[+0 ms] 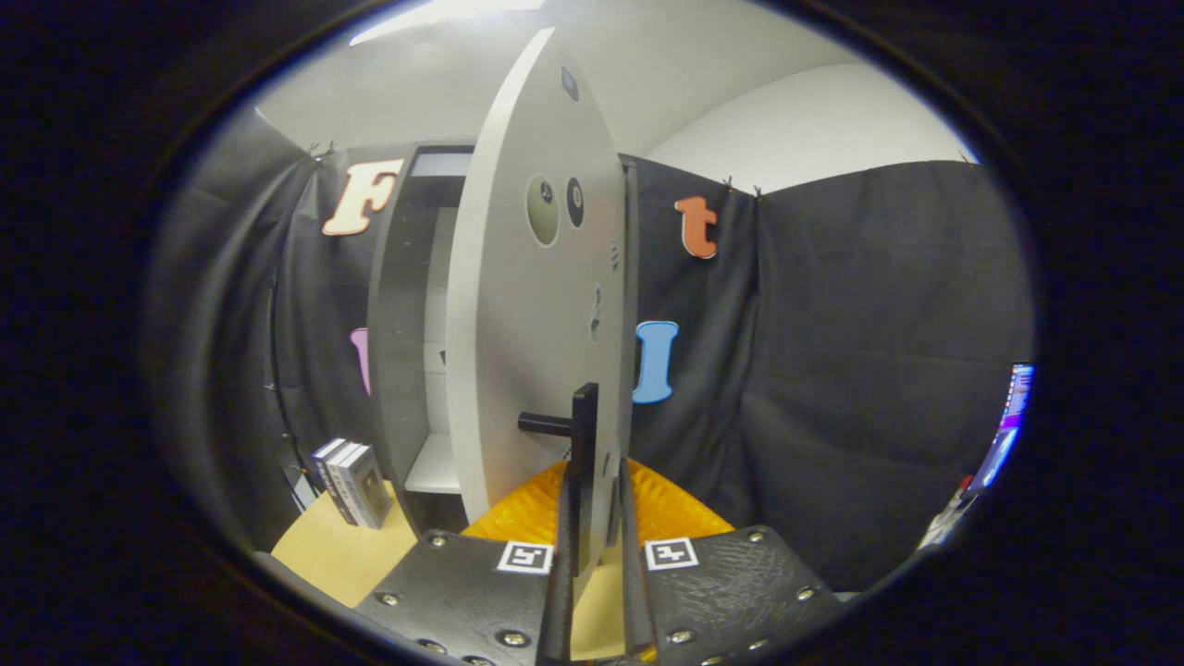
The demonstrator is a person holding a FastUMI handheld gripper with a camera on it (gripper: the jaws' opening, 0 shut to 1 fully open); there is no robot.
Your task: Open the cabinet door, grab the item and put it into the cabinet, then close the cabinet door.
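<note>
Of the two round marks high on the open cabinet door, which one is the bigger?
The greenish round mark, on the side toward the cabinet opening. The dark round mark beside it is smaller. Both sit high on the cabinet door, whose handle stands between the gripper fingers.

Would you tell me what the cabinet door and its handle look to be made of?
Cabinet door: likely painted or laminated board, with a flat, matte pale-grey face. Handle: probably metal or hard plastic, a dark, matte, straight-edged bar; the gripper has its fingers closed around it.
</note>
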